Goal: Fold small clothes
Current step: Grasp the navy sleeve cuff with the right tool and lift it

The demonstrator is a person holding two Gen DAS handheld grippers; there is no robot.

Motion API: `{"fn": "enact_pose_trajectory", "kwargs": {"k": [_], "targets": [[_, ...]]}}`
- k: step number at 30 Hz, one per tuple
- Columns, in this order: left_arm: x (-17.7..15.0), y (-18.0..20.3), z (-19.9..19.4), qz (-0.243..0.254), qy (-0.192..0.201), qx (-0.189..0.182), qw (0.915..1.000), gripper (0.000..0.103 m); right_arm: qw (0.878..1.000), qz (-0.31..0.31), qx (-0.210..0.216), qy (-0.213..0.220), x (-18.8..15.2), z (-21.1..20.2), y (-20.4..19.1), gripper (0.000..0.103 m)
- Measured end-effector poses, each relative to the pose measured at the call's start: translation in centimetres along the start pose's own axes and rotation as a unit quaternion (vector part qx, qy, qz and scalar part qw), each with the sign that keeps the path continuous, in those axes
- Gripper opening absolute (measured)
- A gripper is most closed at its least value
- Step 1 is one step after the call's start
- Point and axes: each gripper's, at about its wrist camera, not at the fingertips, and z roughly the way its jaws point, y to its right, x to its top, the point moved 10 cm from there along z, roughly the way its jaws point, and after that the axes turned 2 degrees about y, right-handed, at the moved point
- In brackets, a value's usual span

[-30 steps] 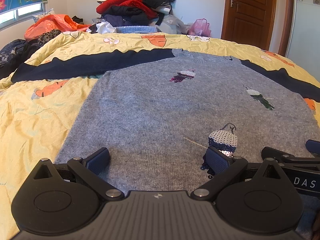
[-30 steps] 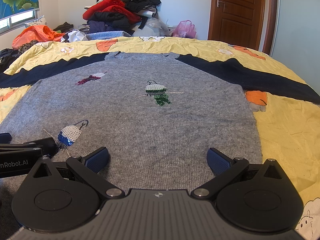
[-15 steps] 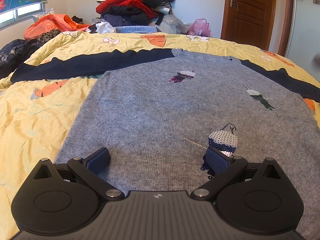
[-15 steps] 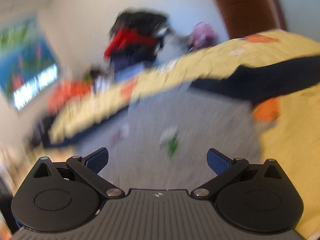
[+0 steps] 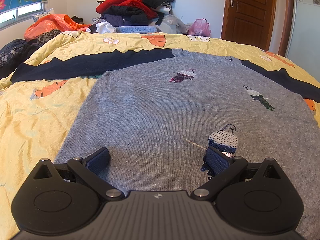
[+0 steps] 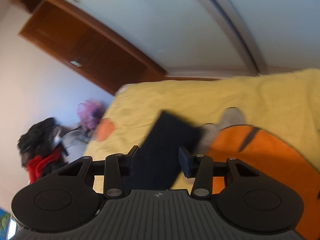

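A grey knit sweater (image 5: 170, 108) with dark navy sleeves and sequin bird patches lies flat on the yellow bedspread (image 5: 36, 120). My left gripper (image 5: 158, 160) is open, its fingers resting on the sweater's bottom hem. My right gripper (image 6: 159, 158) is tilted and sits over the end of the right navy sleeve (image 6: 166, 140). Its jaws are partly closed, one on each side of the sleeve, with a gap still showing beside the right finger. The right wrist view is blurred.
A pile of clothes (image 5: 132, 8) and an orange bag (image 5: 52, 25) sit beyond the bed's far edge. A wooden door (image 5: 250, 10) stands at the back right. The bed's right edge and a wall show in the right wrist view (image 6: 200, 82).
My right gripper left the sweater's hem, swung right and rolled sideways to the sleeve end, and its jaws narrowed. My left gripper has not moved.
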Motion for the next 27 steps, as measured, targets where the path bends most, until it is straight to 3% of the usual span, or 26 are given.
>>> {"fn": "enact_pose_trajectory", "kwargs": {"k": [4,7,10,11,12,15,17,19,22,24,27], "targets": [[0.0,0.0,0.0,0.000,0.000,0.000,1.0000,0.103,0.999,0.031,-0.016,0.003,-0.5,1.1,1.7,0.046],[0.0,0.0,0.0,0.000,0.000,0.000,1.0000,0.103,0.998,0.056,-0.001,0.010,0.3,1.8,2.1,0.047],[0.0,0.0,0.0,0.000,0.000,0.000,1.0000,0.103,0.999,0.043,0.007,0.025,1.5,2.9,1.7,0.047],[0.0,0.0,0.0,0.000,0.000,0.000,1.0000,0.103,0.999,0.033,0.002,0.024,1.6,3.3,1.4,0.037],[0.0,0.0,0.0,0.000,0.000,0.000,1.0000,0.103,1.000,0.014,-0.002,0.026,1.5,3.5,0.7,0.012],[0.0,0.0,0.0,-0.001,0.000,0.000,1.0000,0.103,0.995,-0.076,0.033,0.054,0.3,1.1,-4.5,0.012],[0.0,0.1,0.1,-0.001,0.000,0.000,1.0000,0.103,0.980,-0.171,0.082,0.054,-3.2,-0.8,-10.3,0.012],[0.0,0.1,0.0,0.000,0.000,0.000,1.0000,0.103,0.953,-0.268,0.138,0.040,-8.9,-3.2,-16.1,0.012],[0.1,0.1,0.1,0.000,0.000,0.000,1.0000,0.103,0.908,-0.363,0.207,-0.018,-19.2,-5.0,-21.7,0.012],[0.0,0.1,0.0,0.000,0.000,0.000,1.0000,0.103,0.882,-0.411,0.223,-0.052,-25.8,-4.9,-23.3,0.012],[0.0,0.1,0.1,0.000,0.000,0.000,1.0000,0.103,0.863,-0.452,0.207,-0.094,-32.8,-3.5,-23.2,0.012]]}}
